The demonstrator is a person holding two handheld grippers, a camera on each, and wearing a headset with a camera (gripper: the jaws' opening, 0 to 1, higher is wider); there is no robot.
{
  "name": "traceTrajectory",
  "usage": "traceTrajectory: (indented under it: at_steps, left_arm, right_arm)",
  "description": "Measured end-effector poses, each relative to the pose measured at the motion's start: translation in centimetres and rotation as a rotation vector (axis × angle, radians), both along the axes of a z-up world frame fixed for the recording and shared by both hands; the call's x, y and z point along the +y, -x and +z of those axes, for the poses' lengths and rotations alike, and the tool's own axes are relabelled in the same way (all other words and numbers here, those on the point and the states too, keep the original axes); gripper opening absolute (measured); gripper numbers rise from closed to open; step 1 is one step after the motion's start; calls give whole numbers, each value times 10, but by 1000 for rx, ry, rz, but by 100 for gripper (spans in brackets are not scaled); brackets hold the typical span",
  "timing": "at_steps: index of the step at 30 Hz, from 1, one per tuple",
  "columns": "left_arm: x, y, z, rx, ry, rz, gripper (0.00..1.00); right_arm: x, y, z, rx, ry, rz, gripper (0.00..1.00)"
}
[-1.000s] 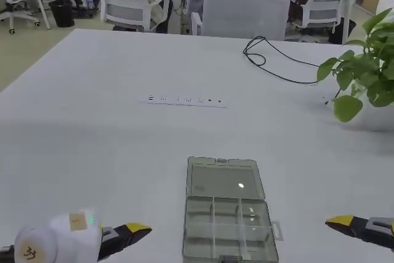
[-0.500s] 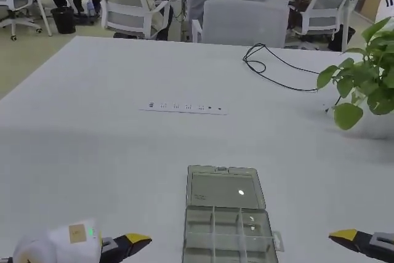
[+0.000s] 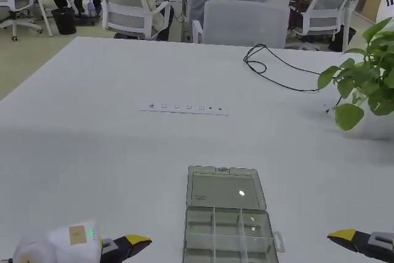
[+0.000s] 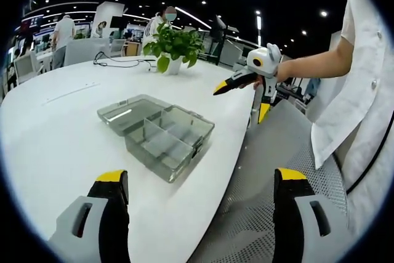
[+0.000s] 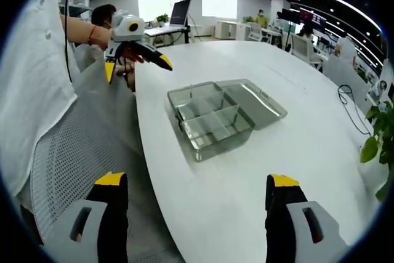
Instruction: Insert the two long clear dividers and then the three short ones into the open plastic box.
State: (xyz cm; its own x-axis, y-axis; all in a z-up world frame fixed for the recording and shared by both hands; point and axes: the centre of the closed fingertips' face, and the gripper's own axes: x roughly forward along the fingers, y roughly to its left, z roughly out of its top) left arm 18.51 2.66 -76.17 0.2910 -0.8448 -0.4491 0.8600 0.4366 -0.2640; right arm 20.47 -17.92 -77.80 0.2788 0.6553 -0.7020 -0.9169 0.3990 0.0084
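Note:
A clear smoky plastic box [image 3: 226, 233] lies near the front edge of the white table [image 3: 92, 140], its lid [image 3: 225, 189] folded flat open on the far side. Clear dividers stand inside it and split it into several compartments. My left gripper [image 3: 138, 240] hovers left of the box and my right gripper [image 3: 337, 236] right of it, both apart from it. In the left gripper view the left gripper [image 4: 200, 177] is open and empty, with the box [image 4: 157, 133] ahead. In the right gripper view the right gripper [image 5: 196, 181] is open and empty too, facing the box [image 5: 215, 118].
A potted plant [image 3: 363, 72] stands at the right edge of the table. A black cable [image 3: 271, 60] loops at the back, and a socket strip [image 3: 184, 108] is set in the table's middle. Grey chairs [image 3: 246, 20] stand beyond the far edge.
The head camera has tilted up a little, so the box sits lower in the picture. Grippers and box have not visibly moved on the table.

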Motion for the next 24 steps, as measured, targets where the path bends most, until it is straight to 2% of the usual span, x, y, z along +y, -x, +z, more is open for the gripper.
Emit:
traceTrajectory:
  at_steps: [24]
  left_arm:
    - [0,-1,1,-6,-1,2,100]
  right_arm:
    - [1,-3,3,-9,4,12,94]
